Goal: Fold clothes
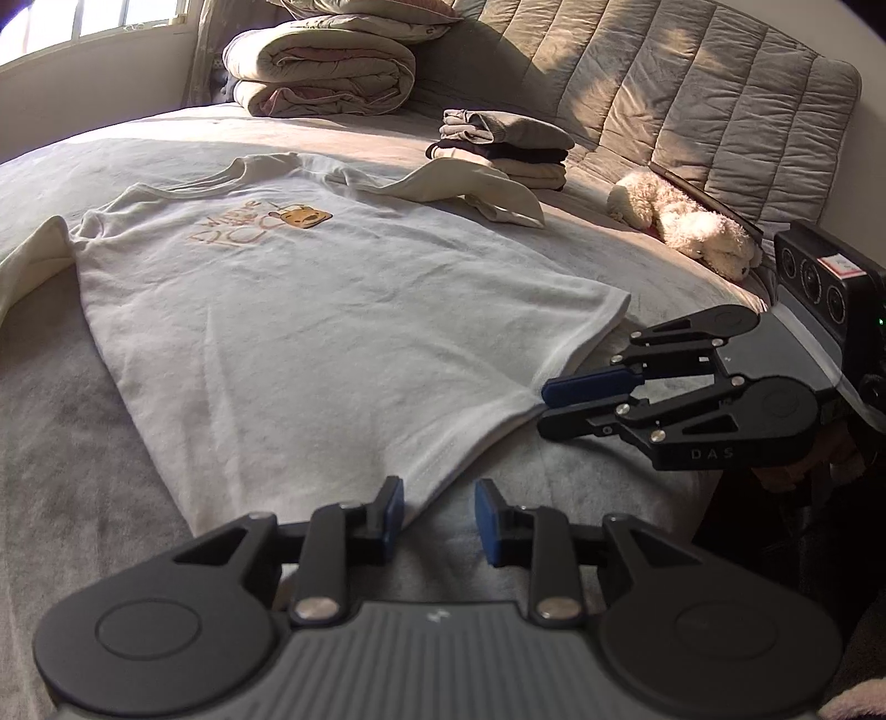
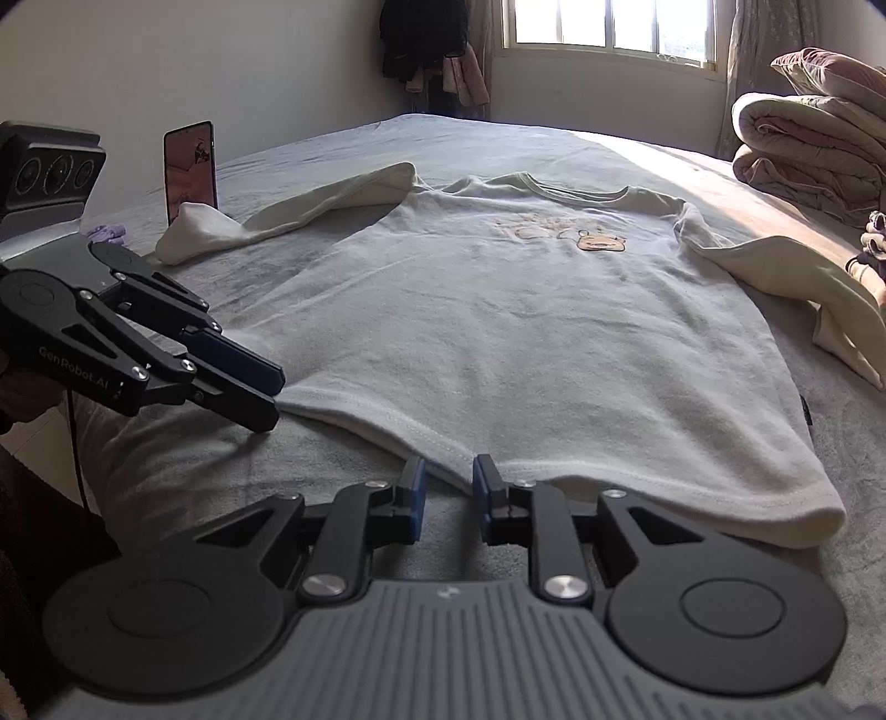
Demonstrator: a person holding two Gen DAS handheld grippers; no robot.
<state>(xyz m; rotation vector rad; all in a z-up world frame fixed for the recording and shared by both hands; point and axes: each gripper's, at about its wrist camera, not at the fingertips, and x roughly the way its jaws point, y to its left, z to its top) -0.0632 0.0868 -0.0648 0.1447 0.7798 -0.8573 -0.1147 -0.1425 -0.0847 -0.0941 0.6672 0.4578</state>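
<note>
A cream long-sleeved shirt [image 1: 310,310] with an orange bear print lies flat, front up, on the grey bed; it also shows in the right wrist view [image 2: 526,343]. My left gripper [image 1: 437,515] is open at the shirt's bottom hem, near one corner, with the hem edge between its blue pads; it also shows in the right wrist view [image 2: 271,396]. My right gripper [image 2: 447,501] is open at the hem further along, the hem edge just ahead of its pads. In the left wrist view it [image 1: 545,407] sits at the hem's other corner.
A stack of folded clothes [image 1: 504,149] and folded quilts [image 1: 326,72] sit at the bed's head by the padded headboard. A white plush toy [image 1: 681,221] lies at the bed's edge. A phone [image 2: 189,171] stands upright by one sleeve. A window [image 2: 609,22] is behind.
</note>
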